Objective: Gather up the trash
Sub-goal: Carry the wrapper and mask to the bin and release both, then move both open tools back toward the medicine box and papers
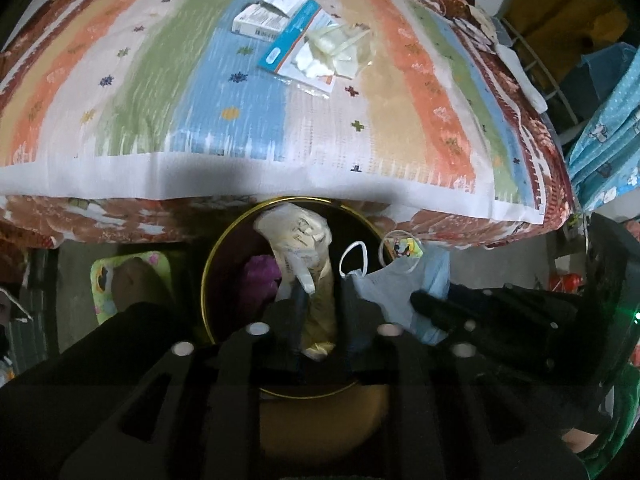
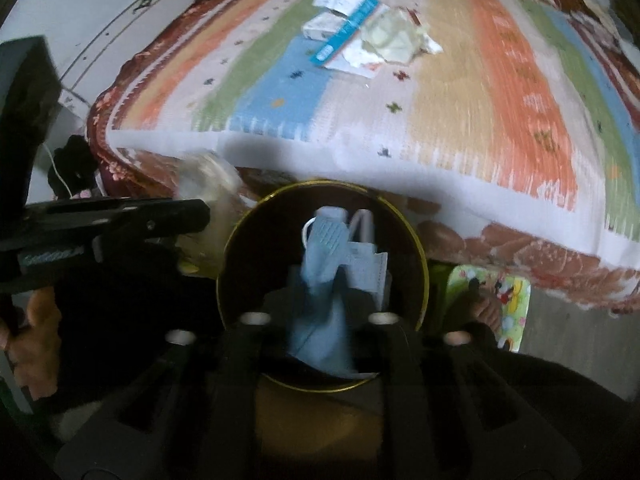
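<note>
Left wrist view: our left gripper (image 1: 320, 304) pinches a cream wrapper (image 1: 298, 240) over the bin (image 1: 208, 264); our right gripper (image 2: 320, 280) clamps a blue mask (image 2: 326, 240) there. Releasing off-centre could drop either outside the rim.

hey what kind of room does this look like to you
Probably a bedroom in a home. A bed with a striped, patterned cover fills both views, clothes hang beside it, and a gold-rimmed bin stands on the floor at its edge, with both grippers holding trash above it.
</note>
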Demonstrator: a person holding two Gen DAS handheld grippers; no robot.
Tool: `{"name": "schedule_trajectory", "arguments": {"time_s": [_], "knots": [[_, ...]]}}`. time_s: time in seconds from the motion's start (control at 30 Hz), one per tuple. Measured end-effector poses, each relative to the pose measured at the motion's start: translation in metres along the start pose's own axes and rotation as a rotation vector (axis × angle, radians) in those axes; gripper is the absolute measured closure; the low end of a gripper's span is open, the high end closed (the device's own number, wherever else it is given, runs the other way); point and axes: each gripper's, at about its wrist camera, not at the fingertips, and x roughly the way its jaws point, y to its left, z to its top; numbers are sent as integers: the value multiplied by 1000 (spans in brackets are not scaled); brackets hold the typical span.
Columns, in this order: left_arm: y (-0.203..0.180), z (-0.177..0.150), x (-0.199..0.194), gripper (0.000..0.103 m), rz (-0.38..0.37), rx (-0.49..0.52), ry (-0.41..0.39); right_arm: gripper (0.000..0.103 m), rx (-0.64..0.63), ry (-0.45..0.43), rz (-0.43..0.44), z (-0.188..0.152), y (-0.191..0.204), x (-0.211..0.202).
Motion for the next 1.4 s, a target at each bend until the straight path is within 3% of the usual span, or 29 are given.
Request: {"name": "schedule_trajectory", "arguments": {"time_s": [0.07, 0.37, 0.47, 0.83, 0.97, 1.07, 1.23, 1.4], "knots": [[2, 2, -1, 57, -3, -15, -8, 71, 10, -3, 3, 1, -2, 0], [11, 7, -9, 52, -17, -72, -51, 62, 11, -33, 5, 3, -1, -5], [13, 11, -14, 42, -12, -85, -76, 57, 12, -51, -2, 6, -2, -8], [29, 31, -33, 23, -19, -155, -176, 39, 3, -167, -25, 31, -11, -32], [32, 43, -45, 20, -3, -153, -237, 35, -13, -187, -38, 42, -13, -38], [31, 51, -49, 20, -25, -135, -246, 33, -30, -201, -37, 49, -13, -42], [32, 61, -50, 11, -16, -140, -262, 28, -75, -229, -77, 60, -11, -48], [30, 78, -57, 6, -1, -124, -298, 18, -98, -255, -90, 75, -12, -53]]}}
